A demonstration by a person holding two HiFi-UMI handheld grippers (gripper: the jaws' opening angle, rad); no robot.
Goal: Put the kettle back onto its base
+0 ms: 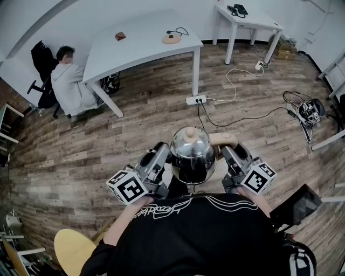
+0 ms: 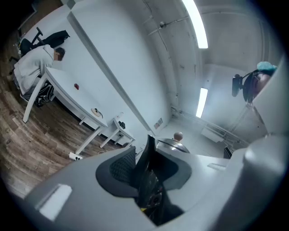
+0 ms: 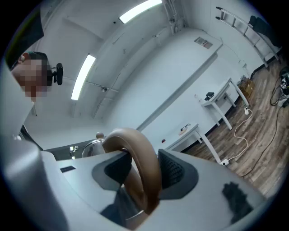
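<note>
Kettle (image 1: 192, 156) was off any surface, held at chest height in front of the person, above the wood-plank floor (image 1: 81, 151). It was a polished metal dome with a pale knob (image 1: 189, 132) on the lid.

Right gripper (image 3: 140, 169): jaws stood wide and clamped across the tan loop handle (image 3: 144, 162), with the ribbed pads on either side of it.

Left gripper (image 2: 146, 164): jaws were partly closed on a thin dark part at the kettle's opposite side. Which part it was could not be made out.

Base (image 1: 171, 38): a round tan disc with a dark cord, lying on the far end of a long white table (image 1: 140, 51), well apart from the kettle. A small brown item (image 1: 120, 36) lay on the same tabletop, nearer the middle.

Room: white walls, with strip lights (image 3: 140, 10) on the ceiling. A person in a light top (image 1: 67, 81) sat at the table's left end. A power strip (image 1: 196, 100) lay on the floor by one table leg, and a white cable (image 1: 232, 81) trailed from it towards a second white table (image 1: 253, 21) carrying a dark device. More cables and gear lay at the right edge of the floor.
</note>
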